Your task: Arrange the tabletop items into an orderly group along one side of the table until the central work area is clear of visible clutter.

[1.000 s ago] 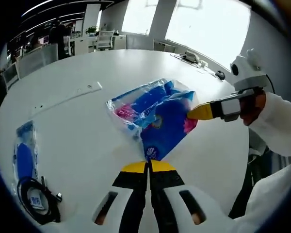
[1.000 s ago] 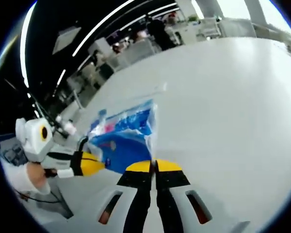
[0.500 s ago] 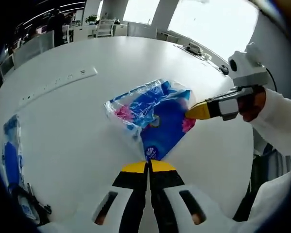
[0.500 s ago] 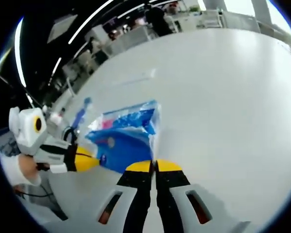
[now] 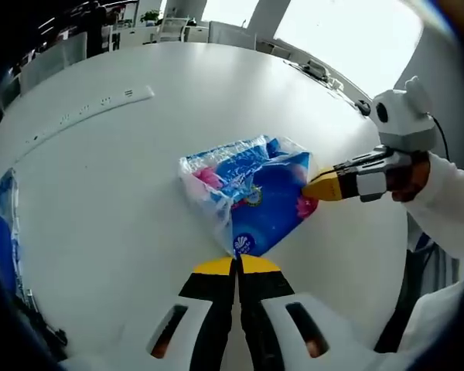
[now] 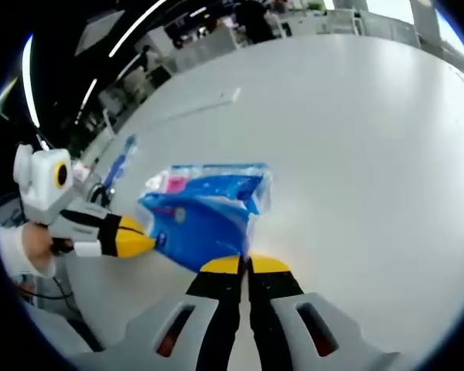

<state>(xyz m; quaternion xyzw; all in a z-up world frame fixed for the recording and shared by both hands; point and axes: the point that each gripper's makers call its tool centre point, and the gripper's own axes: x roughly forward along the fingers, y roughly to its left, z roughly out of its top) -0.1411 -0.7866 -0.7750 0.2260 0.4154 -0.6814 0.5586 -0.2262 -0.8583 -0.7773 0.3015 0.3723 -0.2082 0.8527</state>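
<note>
Item: blue plastic package (image 5: 251, 197) with pink patches and a round white-rimmed emblem near one corner; printing present but too small to read. Location: on the white round table (image 5: 124, 185), roughly mid-surface, gripped at two corners. Left gripper (image 5: 237, 267): yellow-tipped jaws pressed together on the package's near corner, beside the emblem. Right gripper (image 5: 315, 187): seen from the left gripper view entering at the right, yellow tips clamped on the package's far corner, held by a hand (image 5: 408, 171) in a white sleeve. In the right gripper view, the same package (image 6: 205, 212) lies just ahead of the right gripper (image 6: 244, 267), jaws closed on its corner, with the left gripper (image 6: 143, 243) pinching the opposite corner. Other items: long white strip (image 5: 77, 120) well apart on the table's far side; a second blue packet (image 5: 4, 239) at the table's near edge; black cable (image 5: 39, 332) beside it.
</note>
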